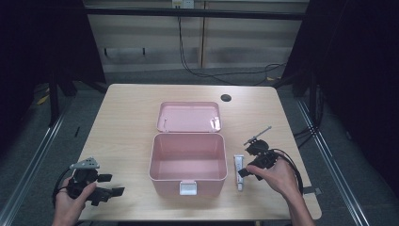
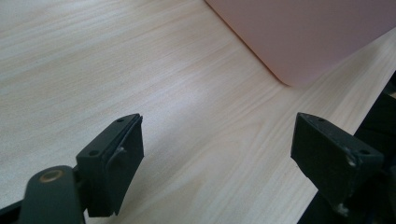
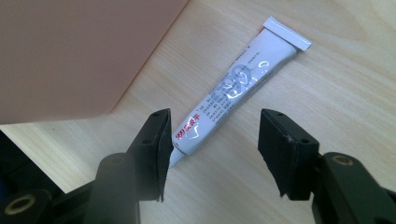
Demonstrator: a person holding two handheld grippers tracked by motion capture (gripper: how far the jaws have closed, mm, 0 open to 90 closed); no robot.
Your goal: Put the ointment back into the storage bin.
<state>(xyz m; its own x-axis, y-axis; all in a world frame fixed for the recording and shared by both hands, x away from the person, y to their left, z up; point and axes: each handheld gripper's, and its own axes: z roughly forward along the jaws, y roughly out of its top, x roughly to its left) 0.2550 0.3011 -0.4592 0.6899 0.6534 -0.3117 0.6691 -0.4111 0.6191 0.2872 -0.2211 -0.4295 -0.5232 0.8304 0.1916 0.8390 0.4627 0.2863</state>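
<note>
Right tool (image 1: 245, 172) hovers low over the counter (image 1: 127, 122) near its front right corner, jaws spread fairly wide with nothing gripped. In the right gripper view the tube (image 3: 233, 88) lies flat on the wood between the two pads, its cap end just beside the left pad (image 3: 156, 149); whether they touch I cannot tell. The other pad stands well apart from it. The tube's crimped flat end points away from the tool. From the high view the tube (image 1: 239, 170) lies just beside the right wall of the box (image 1: 187, 162), running front to back.

Left tool (image 1: 106, 184) sits near the front left corner, held in the person's hand, jaws wide and empty, pointing towards the box. In the left gripper view bare wood lies between its pads (image 2: 116, 163) and a rounded pink corner of the box (image 2: 299, 37) shows beyond.

The pink box stands open at the middle of the counter, its lid (image 1: 188, 116) laid back behind it, towards the far edge.
</note>
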